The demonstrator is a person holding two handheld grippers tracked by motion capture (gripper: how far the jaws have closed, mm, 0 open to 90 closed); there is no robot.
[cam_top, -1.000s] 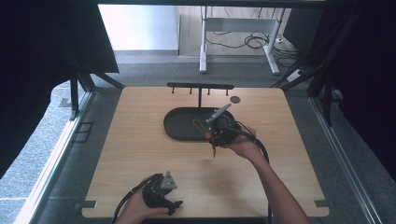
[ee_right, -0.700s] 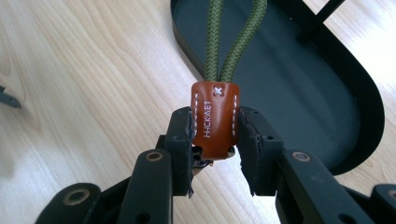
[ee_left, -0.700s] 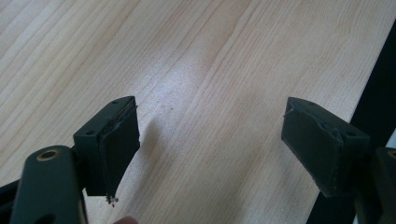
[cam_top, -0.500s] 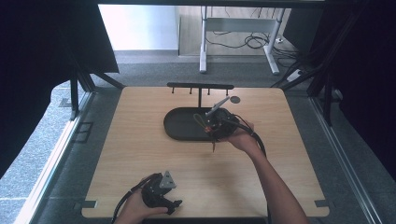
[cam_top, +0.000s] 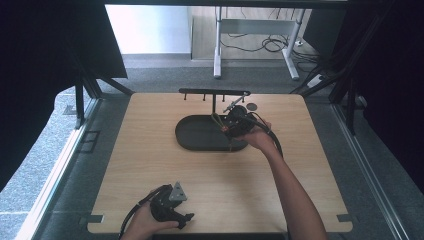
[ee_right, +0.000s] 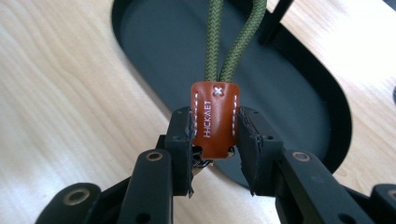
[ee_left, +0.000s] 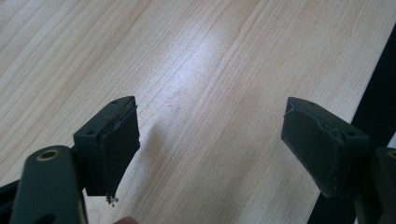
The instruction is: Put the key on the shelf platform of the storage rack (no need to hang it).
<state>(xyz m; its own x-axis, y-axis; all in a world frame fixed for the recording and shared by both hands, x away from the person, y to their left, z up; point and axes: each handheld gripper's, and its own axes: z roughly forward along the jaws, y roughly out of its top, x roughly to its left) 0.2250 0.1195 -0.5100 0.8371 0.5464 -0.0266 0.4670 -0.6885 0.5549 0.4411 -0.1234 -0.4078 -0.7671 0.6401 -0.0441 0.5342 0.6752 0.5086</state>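
**Desk:** Keychain first — where was it, and who had it?

**Photographer:** The right gripper (ee_right: 215,135) had its jaws clamped on the brown leather tab with white stitching (ee_right: 214,119), from which an olive-green braided cord loop (ee_right: 229,42) ran straight away from the jaws, toward twelve o'clock in the right gripper view. It hung over the near right end of the black oval tray (cam_top: 200,137).

**Desk:** And the target?

**Photographer:** Probably the black T-shaped hook rack (cam_top: 215,93), standing at the tray's far edge, at about eleven o'clock from the right gripper (cam_top: 231,125) in the high view. The loop's long axis pointed roughly that way, so a forward-and-up carry looked likely.

**Desk:** The other hand?

**Photographer:** The left gripper (cam_top: 172,212) rested at six o'clock on the pale wooden table (cam_top: 150,165), jaws spread wide on nothing, well apart from the tray.
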